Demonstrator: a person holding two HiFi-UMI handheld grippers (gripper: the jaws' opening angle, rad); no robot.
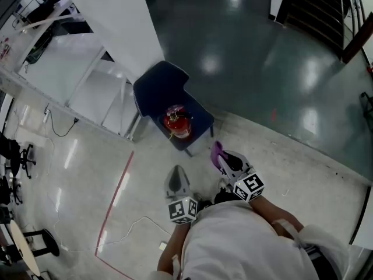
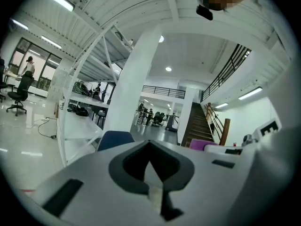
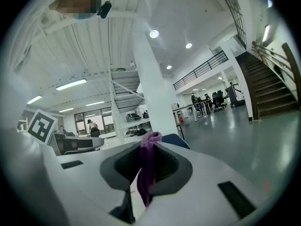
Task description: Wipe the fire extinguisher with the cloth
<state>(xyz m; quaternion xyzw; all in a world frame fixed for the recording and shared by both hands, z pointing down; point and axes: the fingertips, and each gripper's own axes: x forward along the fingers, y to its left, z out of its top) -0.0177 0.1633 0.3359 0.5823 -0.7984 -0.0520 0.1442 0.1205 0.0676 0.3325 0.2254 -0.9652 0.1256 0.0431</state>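
Observation:
A red fire extinguisher [image 1: 178, 122] stands upright on the seat of a dark blue chair [image 1: 158, 86]. My right gripper [image 1: 223, 158] is held just in front and to the right of the chair, shut on a purple cloth [image 1: 217, 151]. In the right gripper view the cloth [image 3: 148, 168] hangs pinched between the jaws of the right gripper [image 3: 148, 147]. My left gripper [image 1: 176, 178] hovers in front of the chair with its jaws together and nothing in them; the left gripper view shows the left gripper [image 2: 151, 149] with the chair [image 2: 114, 138] beyond.
A broad white column [image 1: 119, 22] and white shelving [image 1: 87, 89] rise behind the chair on the left. A red tape line [image 1: 118, 188] and a cable [image 1: 137, 223] run over the floor. Stairs [image 1: 317, 10] are at the far right. Office chairs [image 1: 14, 153] stand at the left edge.

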